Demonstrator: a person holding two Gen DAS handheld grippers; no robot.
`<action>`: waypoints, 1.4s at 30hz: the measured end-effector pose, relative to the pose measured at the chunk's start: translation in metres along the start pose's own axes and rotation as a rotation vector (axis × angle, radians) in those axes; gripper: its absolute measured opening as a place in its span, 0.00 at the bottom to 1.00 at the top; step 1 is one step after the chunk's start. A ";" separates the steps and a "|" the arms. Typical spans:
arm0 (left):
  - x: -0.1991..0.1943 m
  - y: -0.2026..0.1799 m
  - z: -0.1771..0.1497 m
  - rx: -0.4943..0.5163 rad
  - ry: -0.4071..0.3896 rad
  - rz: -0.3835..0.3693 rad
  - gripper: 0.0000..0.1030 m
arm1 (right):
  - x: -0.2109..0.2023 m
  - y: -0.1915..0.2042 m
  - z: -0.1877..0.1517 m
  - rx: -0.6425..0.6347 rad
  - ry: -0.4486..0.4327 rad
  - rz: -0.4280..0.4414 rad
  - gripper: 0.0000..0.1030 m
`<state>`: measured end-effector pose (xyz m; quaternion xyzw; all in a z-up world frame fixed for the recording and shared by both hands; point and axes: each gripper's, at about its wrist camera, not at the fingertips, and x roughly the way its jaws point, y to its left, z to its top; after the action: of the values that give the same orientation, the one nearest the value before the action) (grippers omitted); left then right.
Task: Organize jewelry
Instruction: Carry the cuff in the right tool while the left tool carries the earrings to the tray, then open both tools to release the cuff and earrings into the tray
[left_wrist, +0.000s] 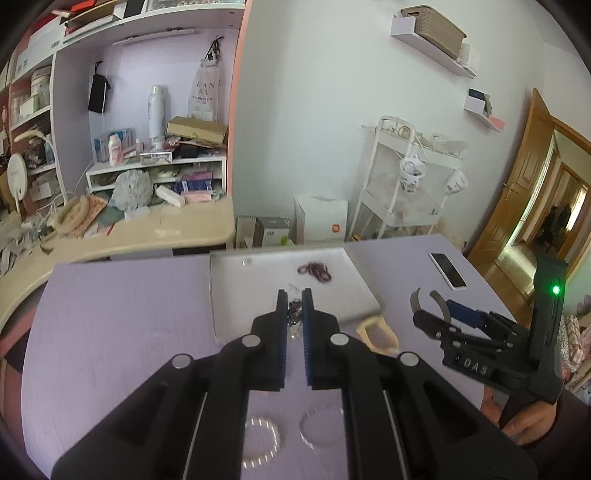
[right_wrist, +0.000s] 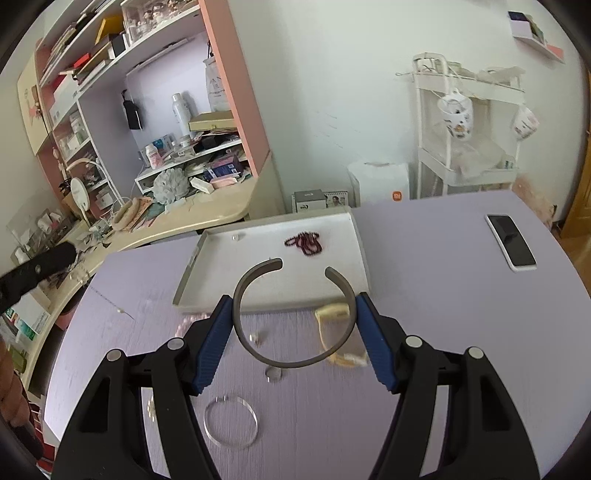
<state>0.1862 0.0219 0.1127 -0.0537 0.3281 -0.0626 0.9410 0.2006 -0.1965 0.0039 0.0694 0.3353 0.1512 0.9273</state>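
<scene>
My right gripper (right_wrist: 293, 299) is shut on a grey open cuff bracelet (right_wrist: 291, 363), held above the table in front of the white tray (right_wrist: 258, 299); the gripper and cuff also show in the left wrist view (left_wrist: 428, 301). My left gripper (left_wrist: 294, 299) is shut on a dark beaded chain (left_wrist: 294, 317) that hangs over the tray's near edge (left_wrist: 218, 321). A dark red bead bracelet (right_wrist: 306, 242) and a small silver ring (right_wrist: 236, 237) lie in the tray.
On the purple table lie a cream bangle (right_wrist: 338, 332), a thin silver bangle (right_wrist: 231, 424), a pearl bracelet (left_wrist: 264, 443), a clear bangle (left_wrist: 321, 428) and small rings (right_wrist: 273, 374). A white phone (right_wrist: 511, 240) lies at right. A cluttered desk (left_wrist: 129, 229) stands at left.
</scene>
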 end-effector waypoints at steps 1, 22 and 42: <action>0.008 0.001 0.008 -0.001 0.000 0.000 0.07 | 0.007 0.001 0.006 -0.006 0.002 0.003 0.66; 0.193 0.049 0.061 -0.003 0.130 0.082 0.08 | 0.141 -0.006 0.065 -0.077 0.103 0.040 0.66; 0.247 0.078 0.030 -0.051 0.191 0.135 0.37 | 0.205 -0.018 0.056 -0.075 0.221 0.033 0.66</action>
<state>0.4029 0.0630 -0.0257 -0.0492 0.4207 0.0043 0.9059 0.3904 -0.1481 -0.0802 0.0231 0.4284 0.1857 0.8840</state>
